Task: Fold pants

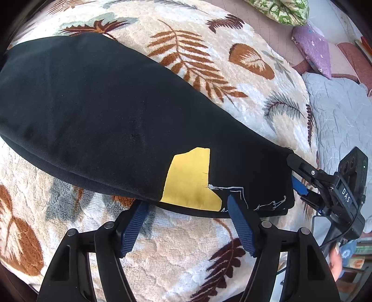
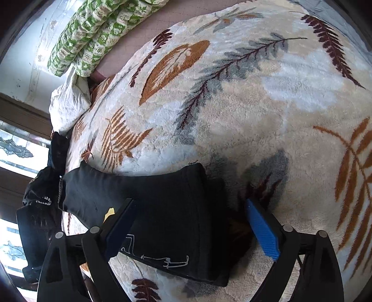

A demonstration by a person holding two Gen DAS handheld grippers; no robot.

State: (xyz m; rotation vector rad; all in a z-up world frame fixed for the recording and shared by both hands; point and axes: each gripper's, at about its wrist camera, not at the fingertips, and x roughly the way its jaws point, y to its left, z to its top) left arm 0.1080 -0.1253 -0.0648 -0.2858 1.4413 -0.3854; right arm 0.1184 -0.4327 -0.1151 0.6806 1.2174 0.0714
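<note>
Black pants (image 1: 97, 111) stretched across the frame from the upper left to the lower right, folded into a long band, lying on a cream blanket (image 1: 190, 244) patterned with brown and grey leaves. Yellow patch (image 1: 188, 181) and thin white line drawing near the lower right end of the fabric. Left tool (image 1: 186, 223) at the bottom centre, blue pads (image 1: 239, 223) spread apart, straddling the near edge of the pants by the yellow patch, no cloth pinched. Right tool (image 1: 295, 176) at the right edge, tips at the pants' end corner, grip unclear. Grey quilt (image 1: 337, 111), purple cloth (image 1: 313, 48) and green patterned bedding (image 1: 283, 11) in the upper right.
</note>
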